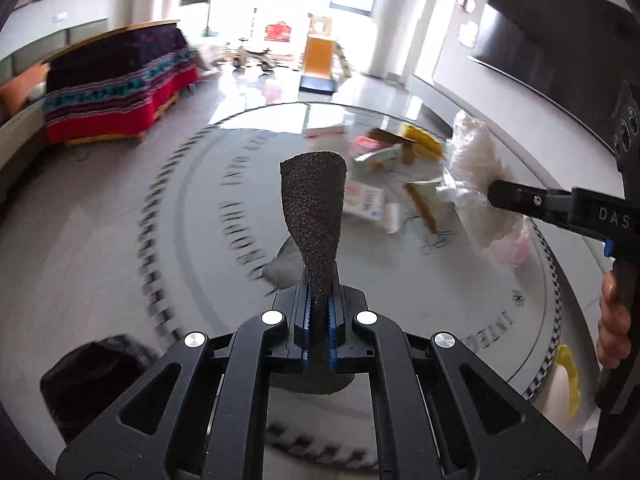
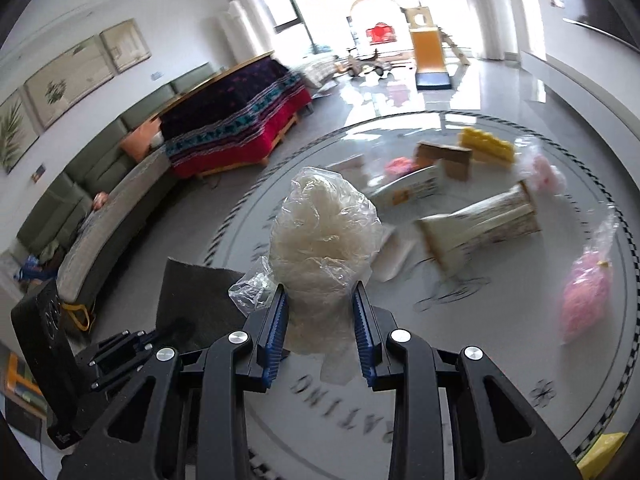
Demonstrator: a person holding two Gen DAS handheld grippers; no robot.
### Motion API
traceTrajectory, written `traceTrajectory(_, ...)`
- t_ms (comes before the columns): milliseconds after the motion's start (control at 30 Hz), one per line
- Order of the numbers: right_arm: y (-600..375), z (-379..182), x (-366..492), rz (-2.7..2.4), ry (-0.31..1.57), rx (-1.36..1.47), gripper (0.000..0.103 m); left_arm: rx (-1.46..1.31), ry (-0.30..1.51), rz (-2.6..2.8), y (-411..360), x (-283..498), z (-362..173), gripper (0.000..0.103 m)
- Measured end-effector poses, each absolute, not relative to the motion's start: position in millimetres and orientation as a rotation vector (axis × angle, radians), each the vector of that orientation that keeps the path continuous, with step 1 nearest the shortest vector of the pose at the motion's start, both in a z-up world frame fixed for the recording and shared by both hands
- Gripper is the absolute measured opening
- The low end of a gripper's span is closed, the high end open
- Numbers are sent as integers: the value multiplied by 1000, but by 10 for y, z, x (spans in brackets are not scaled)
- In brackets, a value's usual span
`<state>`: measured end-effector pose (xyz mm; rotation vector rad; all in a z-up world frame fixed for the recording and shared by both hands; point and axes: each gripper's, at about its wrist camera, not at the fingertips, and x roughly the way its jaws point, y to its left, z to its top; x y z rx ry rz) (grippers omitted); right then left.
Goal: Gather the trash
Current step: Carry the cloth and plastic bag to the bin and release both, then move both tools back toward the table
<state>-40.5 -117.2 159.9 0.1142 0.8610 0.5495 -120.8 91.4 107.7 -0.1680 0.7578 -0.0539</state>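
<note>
Left hand-held gripper [image 1: 318,322] low centre of its view, jaws clamped tight on a dark gritty sheet [image 1: 314,204], right hand-held gripper [image 2: 320,334] pinching a clear plastic bag [image 2: 324,236] mid-frame, boxes [image 2: 480,220] right on the round bench [image 2: 500,360].

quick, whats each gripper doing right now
left gripper: shut on the dark gritty sheet.
right gripper: shut on the clear bag of white stuff.
</note>
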Motion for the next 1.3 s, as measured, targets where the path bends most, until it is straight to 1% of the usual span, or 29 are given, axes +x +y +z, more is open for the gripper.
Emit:
traceTrajectory(467,509,1266,-1474,865,951,-94,33,-322,707,289,2233,-2756,910,5)
traceTrajectory(600,1046,1103,-1819,955,989,-176,33,-337,724,399,2529,-3084,801,5)
traceTrajectory(767,1555,911,-2076,1026,1040,-233,33,-393,782,520,2857,-3361,504,5)
traceTrajectory(800,1654,873,-2094,1038,1057,-237,34,-401,795,544,2920,-3399,445,5)
traceTrajectory(833,1754,827,-2102,1050,1076,-251,39,-407,821,568,2983,-3417,362,5)
traceTrajectory(867,1867,769,-2117,1048,1100,-278,57,-409,846,581,3024,-3415,305,11)
traceTrajectory(900,1920,730,-2116,1030,1105,-289,70,-411,868,606,3062,-3410,248,49)
traceTrajectory(933,1951,704,-2123,1016,1102,-287,70,-415,880,635,3094,-3421,192,84)
traceTrajectory(967,1959,692,-2130,1018,1102,-286,70,-412,872,668,3137,-3450,155,95)
traceTrajectory(1000,1954,682,-2141,1023,1107,-282,70,-409,860,680,3163,-3487,130,97)
traceTrajectory(1300,1652,773,-1972,993,1087,-218,70,-394,871,640,3122,-3347,103,97)
